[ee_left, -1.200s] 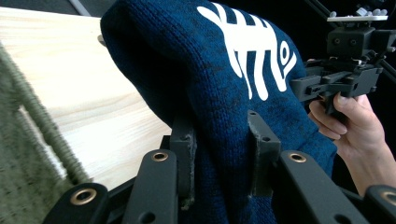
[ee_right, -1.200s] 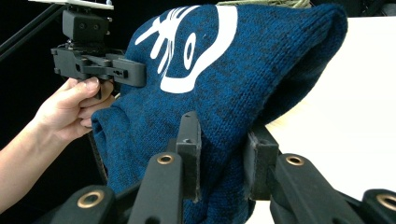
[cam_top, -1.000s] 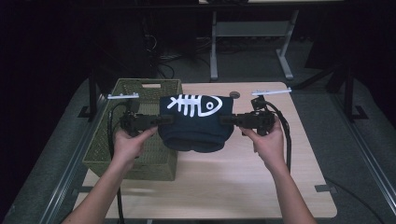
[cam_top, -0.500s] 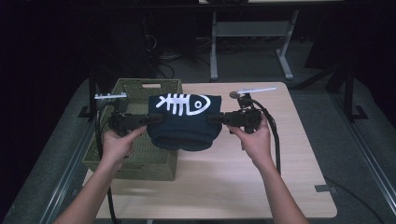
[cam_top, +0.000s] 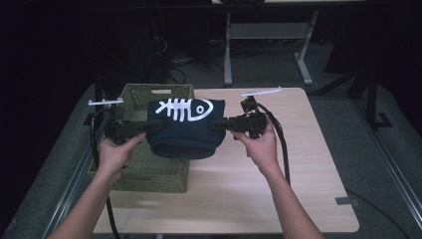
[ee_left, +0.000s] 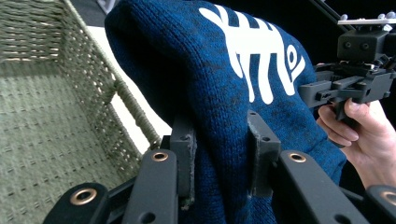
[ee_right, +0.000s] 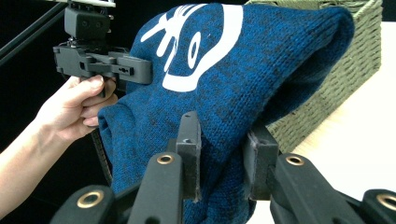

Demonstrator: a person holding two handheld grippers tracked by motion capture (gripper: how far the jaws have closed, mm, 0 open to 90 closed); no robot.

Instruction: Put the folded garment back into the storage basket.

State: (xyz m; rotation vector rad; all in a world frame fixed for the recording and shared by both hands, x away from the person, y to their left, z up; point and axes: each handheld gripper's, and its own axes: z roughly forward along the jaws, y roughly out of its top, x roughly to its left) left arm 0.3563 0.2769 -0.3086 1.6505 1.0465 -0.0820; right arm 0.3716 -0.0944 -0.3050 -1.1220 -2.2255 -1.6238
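A folded dark blue knitted sweater (cam_top: pixel 184 132) with a white fish-skeleton print hangs in the air between my two grippers, over the right part of the green wicker basket (cam_top: pixel 149 94). My left gripper (cam_top: pixel 144 127) is shut on the sweater's left edge; its pads pinch the knit (ee_left: pixel 224 154). At the opposite edge my right gripper (cam_top: pixel 216 124) is shut on the sweater (ee_right: pixel 219 158) too. The basket (ee_left: pixel 56 102) lies open below and left of the sweater, and its wall (ee_right: pixel 336 74) stands behind the cloth.
The light wooden table (cam_top: pixel 278 164) stretches out to the right of the basket. Cables trail from both grippers toward the table's near edge. A metal stand's legs (cam_top: pixel 263 55) rise beyond the far edge, with dark floor around.
Both hands have carried the sweater leftward, from over the table's middle to above the basket's right side. Both grips have stayed shut on it.
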